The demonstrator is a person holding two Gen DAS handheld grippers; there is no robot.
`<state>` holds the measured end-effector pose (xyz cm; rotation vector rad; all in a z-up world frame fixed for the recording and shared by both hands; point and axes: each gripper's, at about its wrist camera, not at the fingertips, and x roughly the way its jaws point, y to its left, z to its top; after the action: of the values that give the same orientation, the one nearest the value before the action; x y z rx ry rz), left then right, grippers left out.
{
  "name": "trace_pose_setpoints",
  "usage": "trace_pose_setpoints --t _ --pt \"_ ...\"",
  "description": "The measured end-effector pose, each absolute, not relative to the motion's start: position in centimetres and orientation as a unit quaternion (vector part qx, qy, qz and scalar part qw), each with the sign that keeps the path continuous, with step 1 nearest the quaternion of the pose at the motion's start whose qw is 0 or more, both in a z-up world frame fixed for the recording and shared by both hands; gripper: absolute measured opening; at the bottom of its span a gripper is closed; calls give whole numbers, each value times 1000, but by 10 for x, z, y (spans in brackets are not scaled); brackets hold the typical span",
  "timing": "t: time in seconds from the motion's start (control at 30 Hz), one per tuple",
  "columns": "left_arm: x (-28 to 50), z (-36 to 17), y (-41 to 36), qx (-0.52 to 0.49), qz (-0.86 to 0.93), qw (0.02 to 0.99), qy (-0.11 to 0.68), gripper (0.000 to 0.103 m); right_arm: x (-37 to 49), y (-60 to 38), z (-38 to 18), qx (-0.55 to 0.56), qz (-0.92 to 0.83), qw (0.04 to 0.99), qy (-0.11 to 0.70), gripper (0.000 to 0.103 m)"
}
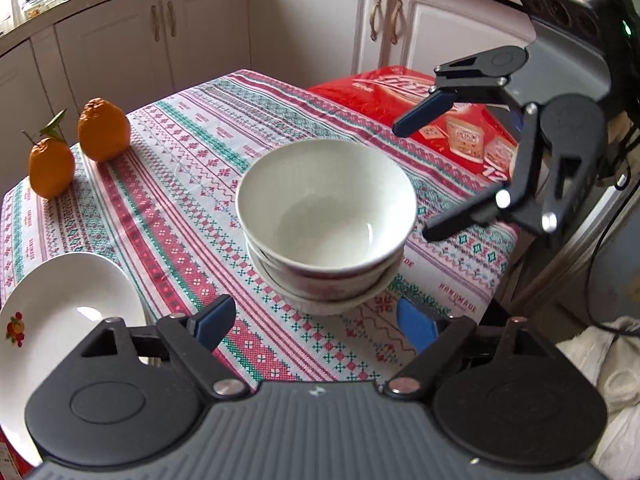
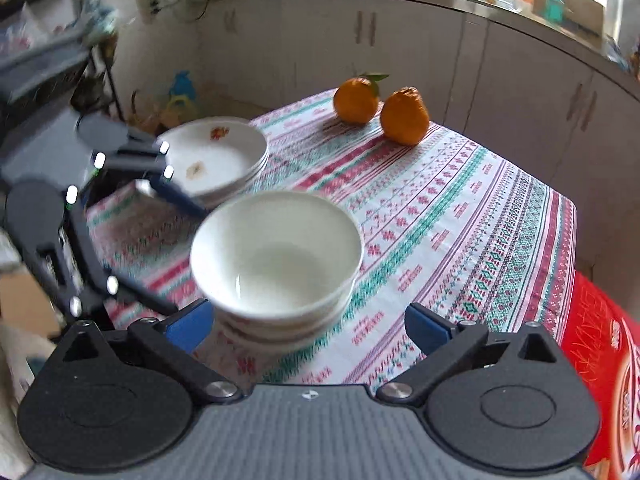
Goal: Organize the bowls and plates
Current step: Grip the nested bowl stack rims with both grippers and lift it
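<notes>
Between the blue pads of the left tongs, spread wide and gripping nothing, sits the stack of bowls, its base just ahead of the pads but not touching them. Opposite, the right tongs are equally wide apart and empty, with the same stack just in front; in the left view they hang above the desk's edge beside the bowls, clear of the rim. The bowls appear already nested, three or so, near the middle of the patterned cloth. Plates lie stacked at the desk corner nearest the left tongs, several deep as far as the right view shows, the top one bearing a flower print. Two oranges stand at the far corner, well apart from the crockery, and a red box lies along the edge by the right tongs. Sorting looks mostly done: both piles are formed, and what may remain is squaring or moving the piles.
</notes>
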<state>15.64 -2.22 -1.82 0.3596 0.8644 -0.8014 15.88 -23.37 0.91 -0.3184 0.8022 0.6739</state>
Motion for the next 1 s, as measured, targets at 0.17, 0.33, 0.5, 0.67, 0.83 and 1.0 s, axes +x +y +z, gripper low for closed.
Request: trace_pose_setpoints --t 0.17,0.33,0.5,0.67,0.83,1.0 --pt "160 -31 -31 208 -386 804 401 87 158 -219 -22 -195 330 836 392 103" --pt "171 -41 -36 222 -400 792 404 87 166 -208 -44 -224 339 821 401 103" --pt "182 -45 -40 234 -422 778 402 87 170 -201 -49 -253 356 811 390 103" --pt "186 -51 -45 256 -450 758 397 87 176 -200 -45 -271 379 799 379 103" --pt "187 -56 -48 274 -469 746 386 85 183 -198 -45 -285 397 785 380 102" --pt "188 -58 -48 280 -484 737 379 85 191 -196 -45 -291 413 772 385 102"
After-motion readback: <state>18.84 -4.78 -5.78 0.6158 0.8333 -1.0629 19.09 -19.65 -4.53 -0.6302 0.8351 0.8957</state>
